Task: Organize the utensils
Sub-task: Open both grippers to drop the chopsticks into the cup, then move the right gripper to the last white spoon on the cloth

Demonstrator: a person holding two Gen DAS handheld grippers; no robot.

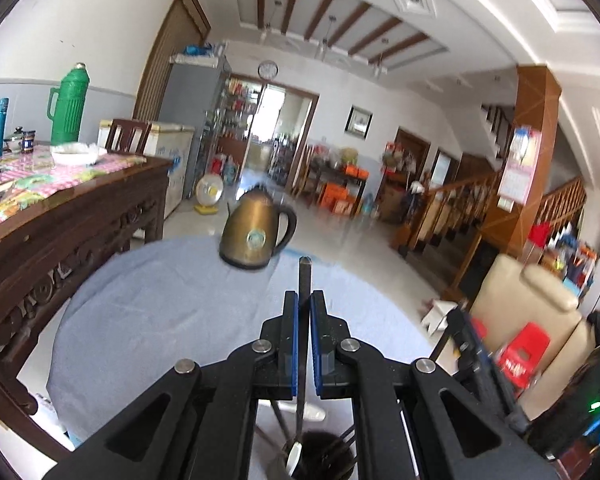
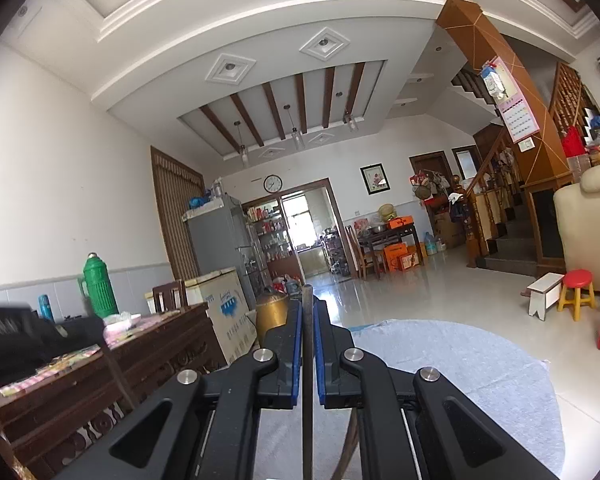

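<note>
My left gripper (image 1: pixel 304 300) is shut on a spoon's dark handle (image 1: pixel 304 276), which sticks up past the fingertips. Its white bowl (image 1: pixel 294 453) hangs below, at the rim of a dark utensil holder (image 1: pixel 324 454) that holds several dark sticks, low in the left wrist view. My right gripper (image 2: pixel 308 308) is shut on a dark flat utensil handle (image 2: pixel 307 360) that runs straight between the blue pads; its lower end is out of sight. The other gripper (image 2: pixel 16 340) shows as a dark blur at the left of the right wrist view.
A round table with a grey-blue cloth (image 1: pixel 160 312) carries a brass kettle (image 1: pixel 256 236) at its far edge. A carved wooden sideboard (image 1: pixel 60 220) with a green thermos (image 1: pixel 68 104) stands to the left. A beige sofa (image 1: pixel 532 300) and red stool (image 1: pixel 524 354) stand right.
</note>
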